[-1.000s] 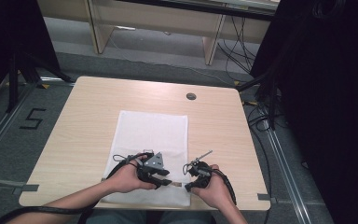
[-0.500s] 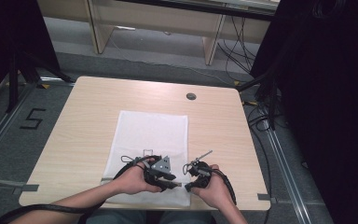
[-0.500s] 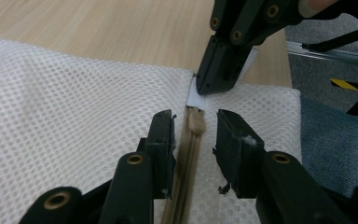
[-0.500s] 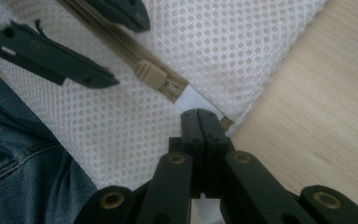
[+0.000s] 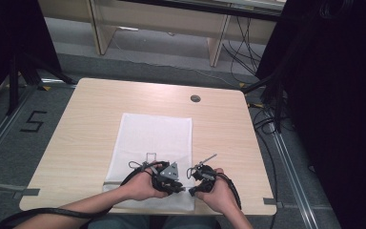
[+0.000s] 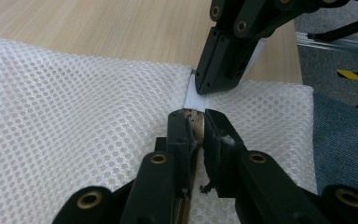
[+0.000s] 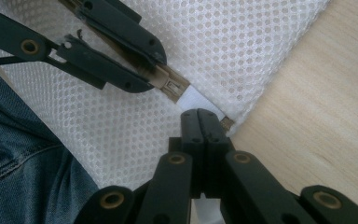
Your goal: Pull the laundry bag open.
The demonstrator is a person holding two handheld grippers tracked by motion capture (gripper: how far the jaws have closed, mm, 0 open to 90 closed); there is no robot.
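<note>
A white mesh bag (image 5: 155, 138) lies flat on the wooden table (image 5: 90, 109), its near edge at the person's lap. At the bag's near right corner a white strip (image 6: 193, 98) (image 7: 193, 100) runs along the edge. My right gripper (image 5: 193, 190) (image 7: 205, 114) is shut on one end of that strip. My left gripper (image 5: 181, 187) (image 6: 196, 116) faces it tip to tip; its jaws have just been closing and now pinch a small tan zipper pull (image 7: 175, 91) at the strip's other end.
A round cable hole (image 5: 195, 98) sits at the table's far right. The person's jeans (image 7: 18, 154) are just below the near table edge. Floor rails and a taped "5" (image 5: 33, 121) lie to the left, cables (image 5: 267, 119) to the right.
The left gripper has shifted a little to the right toward the right gripper, and its jaws have narrowed onto the zipper pull. The right gripper has kept still.
</note>
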